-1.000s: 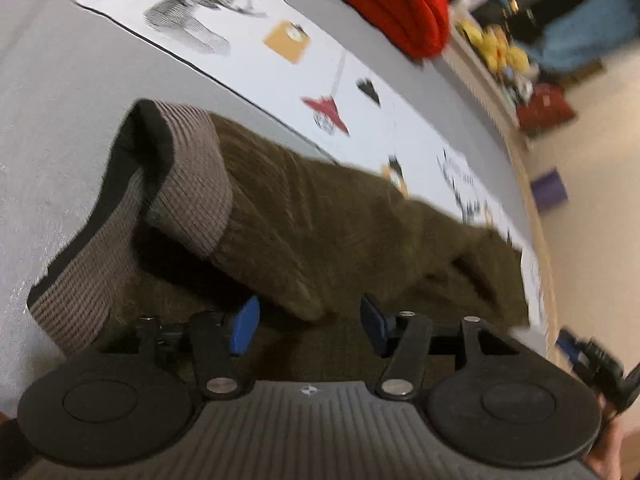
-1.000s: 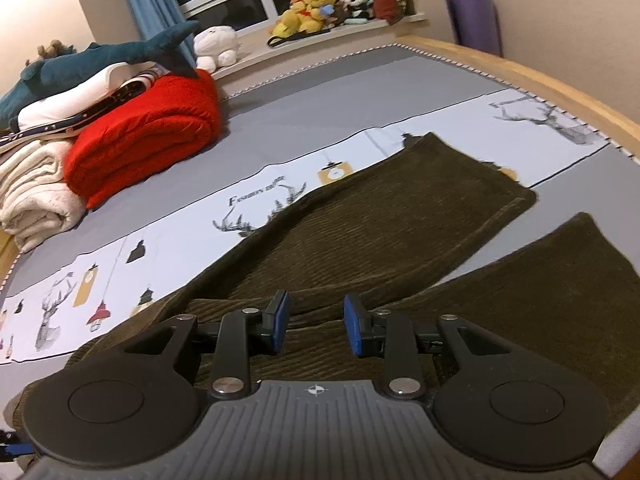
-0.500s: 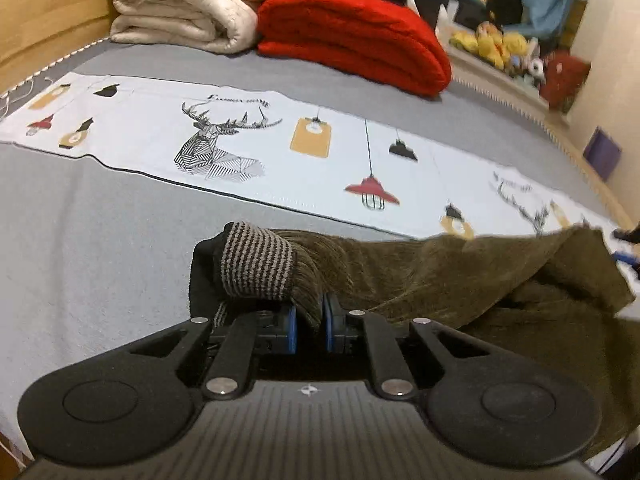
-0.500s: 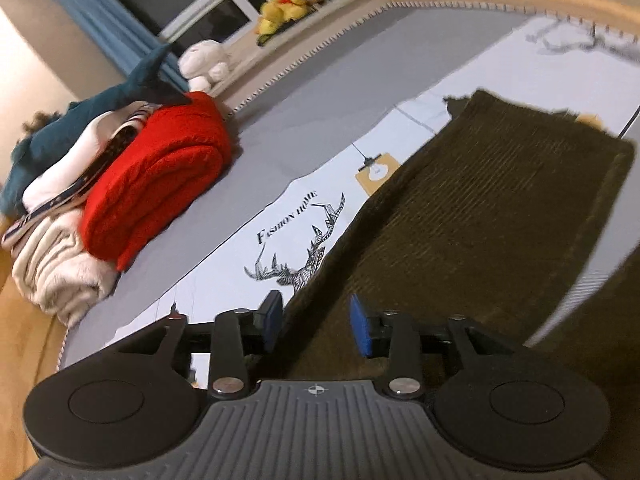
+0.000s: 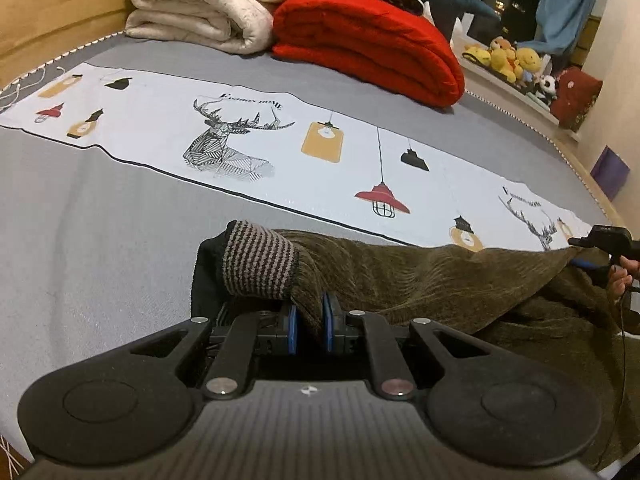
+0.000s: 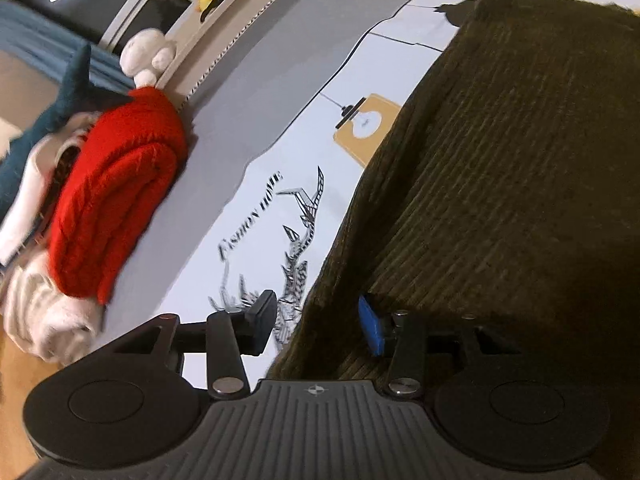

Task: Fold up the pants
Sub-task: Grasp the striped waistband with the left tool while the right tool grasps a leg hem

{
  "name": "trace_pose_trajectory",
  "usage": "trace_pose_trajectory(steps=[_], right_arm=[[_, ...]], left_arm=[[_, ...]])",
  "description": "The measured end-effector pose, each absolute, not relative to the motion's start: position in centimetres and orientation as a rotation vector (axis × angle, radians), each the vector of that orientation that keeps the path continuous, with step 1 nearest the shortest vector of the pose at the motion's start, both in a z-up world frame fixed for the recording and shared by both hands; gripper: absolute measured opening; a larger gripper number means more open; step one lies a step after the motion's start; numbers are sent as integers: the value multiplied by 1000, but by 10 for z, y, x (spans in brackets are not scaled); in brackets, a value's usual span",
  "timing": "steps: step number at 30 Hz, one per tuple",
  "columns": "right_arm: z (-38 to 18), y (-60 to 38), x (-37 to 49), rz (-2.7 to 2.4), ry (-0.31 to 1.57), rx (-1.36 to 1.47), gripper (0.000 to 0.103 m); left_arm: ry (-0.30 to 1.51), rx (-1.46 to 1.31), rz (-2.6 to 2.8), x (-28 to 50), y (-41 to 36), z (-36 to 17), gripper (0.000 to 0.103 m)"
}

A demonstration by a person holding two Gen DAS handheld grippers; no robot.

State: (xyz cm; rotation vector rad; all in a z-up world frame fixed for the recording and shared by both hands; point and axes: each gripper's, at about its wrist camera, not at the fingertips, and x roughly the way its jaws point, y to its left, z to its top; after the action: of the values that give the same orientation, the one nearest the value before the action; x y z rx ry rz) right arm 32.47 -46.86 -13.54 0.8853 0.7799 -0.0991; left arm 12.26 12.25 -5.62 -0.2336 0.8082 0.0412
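Pants [image 5: 420,280] hide left tongs [image 5: 310,326] tips, pinched

Pants [image 5: 420,280]: far end cut off at right edge of left wrist view; fabric between pads hidden behind left gripper [image 5: 310,328] body. Right gripper [image 6: 318,320]: right wrist view motion-blurred and tilted; pants edge lies between spread fingers, contact with pads unclear. Deer print [image 6: 296,256] smeared, lettering unreadable. Red blanket [image 6: 116,200] blurred, pile cut off at left.
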Motion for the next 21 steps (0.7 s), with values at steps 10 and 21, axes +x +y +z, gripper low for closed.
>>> trace_pose_trajectory(steps=[10,21], right_arm=[[-96,-466,299,-107,754,742,9],[-13,-495,118,33,789,550,8]], left_arm=[[906,-272,48,134,127,-67,13],[876,-368,48,107,141,-46,10]])
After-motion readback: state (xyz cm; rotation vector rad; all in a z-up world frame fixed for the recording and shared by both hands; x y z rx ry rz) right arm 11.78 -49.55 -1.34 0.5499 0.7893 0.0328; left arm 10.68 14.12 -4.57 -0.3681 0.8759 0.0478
